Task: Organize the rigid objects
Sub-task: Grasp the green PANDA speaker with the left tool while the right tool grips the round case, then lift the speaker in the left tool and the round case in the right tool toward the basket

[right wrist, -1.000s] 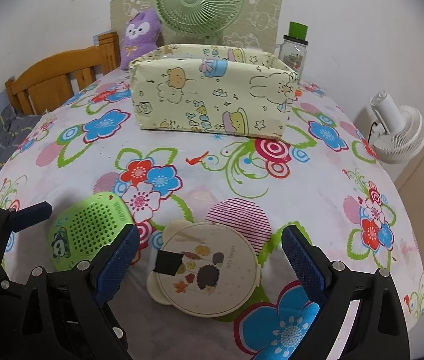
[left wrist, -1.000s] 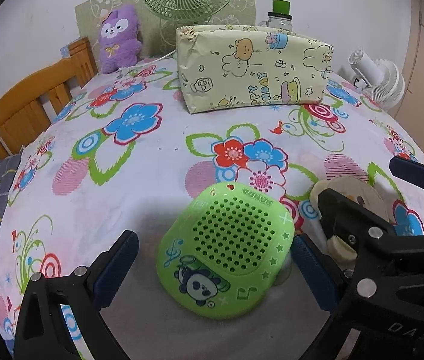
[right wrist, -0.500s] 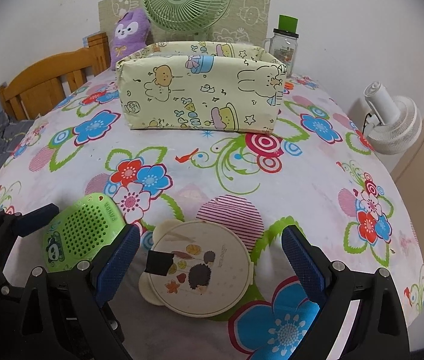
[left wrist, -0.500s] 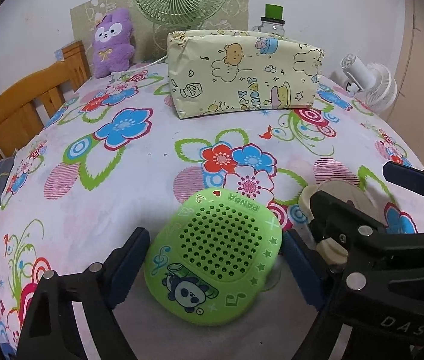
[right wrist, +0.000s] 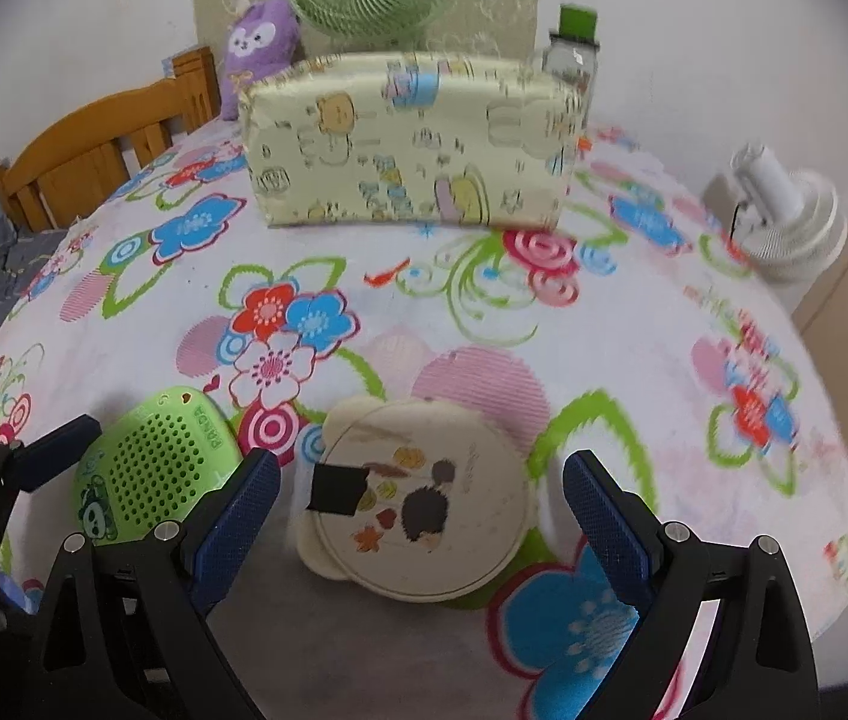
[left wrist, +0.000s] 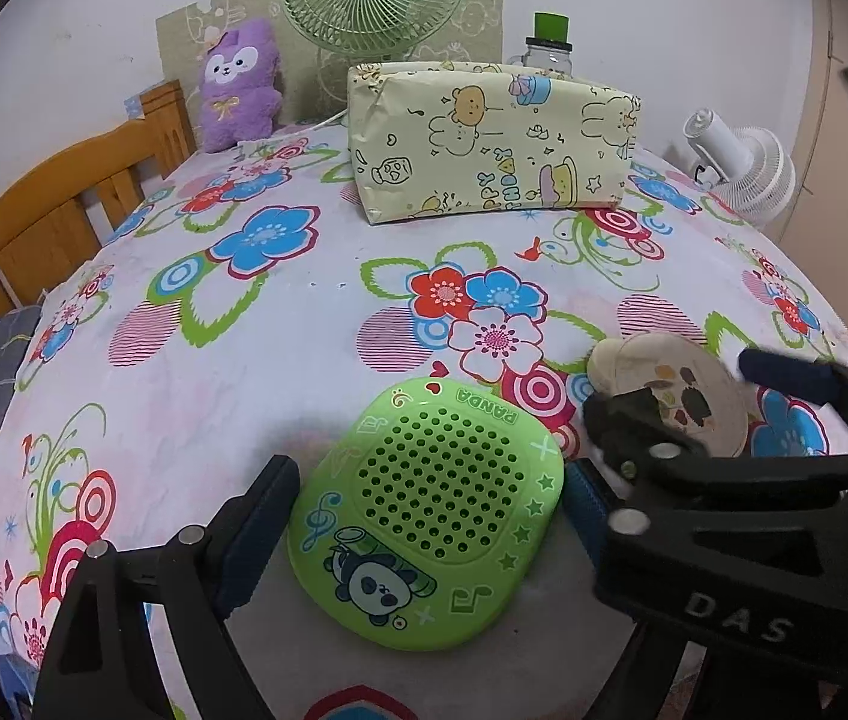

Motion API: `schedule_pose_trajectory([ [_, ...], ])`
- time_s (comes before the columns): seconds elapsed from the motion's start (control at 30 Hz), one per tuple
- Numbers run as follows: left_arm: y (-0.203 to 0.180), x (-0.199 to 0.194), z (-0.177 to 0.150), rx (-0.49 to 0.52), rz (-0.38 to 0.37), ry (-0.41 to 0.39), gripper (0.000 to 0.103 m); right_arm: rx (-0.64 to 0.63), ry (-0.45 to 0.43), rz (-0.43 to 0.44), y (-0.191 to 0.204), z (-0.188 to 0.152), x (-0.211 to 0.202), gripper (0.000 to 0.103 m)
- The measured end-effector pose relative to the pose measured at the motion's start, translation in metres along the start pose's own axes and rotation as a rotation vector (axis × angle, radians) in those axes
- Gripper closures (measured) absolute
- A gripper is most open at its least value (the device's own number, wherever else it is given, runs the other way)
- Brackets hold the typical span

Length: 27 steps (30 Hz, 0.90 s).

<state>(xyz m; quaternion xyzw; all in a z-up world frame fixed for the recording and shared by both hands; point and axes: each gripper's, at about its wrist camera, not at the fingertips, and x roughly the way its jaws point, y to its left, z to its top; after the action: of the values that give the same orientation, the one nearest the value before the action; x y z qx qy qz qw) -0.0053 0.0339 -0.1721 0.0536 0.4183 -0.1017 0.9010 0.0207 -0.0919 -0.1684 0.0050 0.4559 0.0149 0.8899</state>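
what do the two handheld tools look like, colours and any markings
Both match: the left tool and right tool have matte black angular plastic frames with silver round bolt heads. Each finger carries a dark blue pad with a fine knurled texture. The right tool's frame shows raised grey letters "DAS" in the left view. No cables or sleeves visible.

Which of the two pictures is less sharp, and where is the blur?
Right wrist view: motion blur on the patterned box, the white fan and the cloth's flowers. Left wrist view: mostly sharp, the green panda case reads clearly; only the right claw at the edge is smeared.
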Motion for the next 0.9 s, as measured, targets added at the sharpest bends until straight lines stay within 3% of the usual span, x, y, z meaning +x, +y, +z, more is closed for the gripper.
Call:
schedule_pose_trajectory([
  [0.17,-0.001,0.000,0.001,0.001,0.003,0.008,0.012,0.011,0.007,-0.023,0.001,0.000,0.005,0.009],
  [0.3,-0.004,0.000,0.002,0.008,0.015,0.009,0.013,-0.007,-0.003,-0.015,0.008,0.001,0.003,0.024],
  [0.9,-0.015,0.009,0.030,-0.003,-0.021,0.006,0.013,0.033,-0.046,-0.032,-0.011,0.021,-0.002,0.024],
])
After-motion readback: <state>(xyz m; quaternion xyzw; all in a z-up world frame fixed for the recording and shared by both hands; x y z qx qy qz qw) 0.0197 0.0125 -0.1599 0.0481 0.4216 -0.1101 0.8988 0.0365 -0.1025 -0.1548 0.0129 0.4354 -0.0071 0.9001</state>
